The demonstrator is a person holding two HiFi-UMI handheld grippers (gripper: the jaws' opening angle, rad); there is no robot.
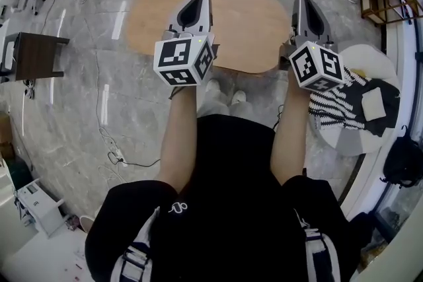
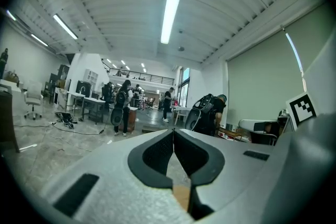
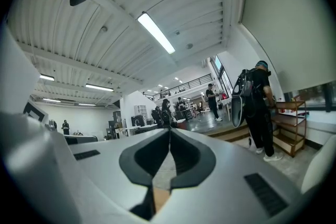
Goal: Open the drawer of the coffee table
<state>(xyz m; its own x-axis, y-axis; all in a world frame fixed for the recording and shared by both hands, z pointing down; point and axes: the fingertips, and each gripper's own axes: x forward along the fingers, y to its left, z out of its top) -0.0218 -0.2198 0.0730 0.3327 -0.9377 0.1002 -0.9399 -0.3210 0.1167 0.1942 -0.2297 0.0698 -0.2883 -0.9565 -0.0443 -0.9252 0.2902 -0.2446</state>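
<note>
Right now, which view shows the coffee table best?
The head view: the coffee table shows its oval wooden top from above, but no drawer. The left and right gripper views look out across the room; each gives only a tan sliver under its shut jaws, probably that top.
</note>
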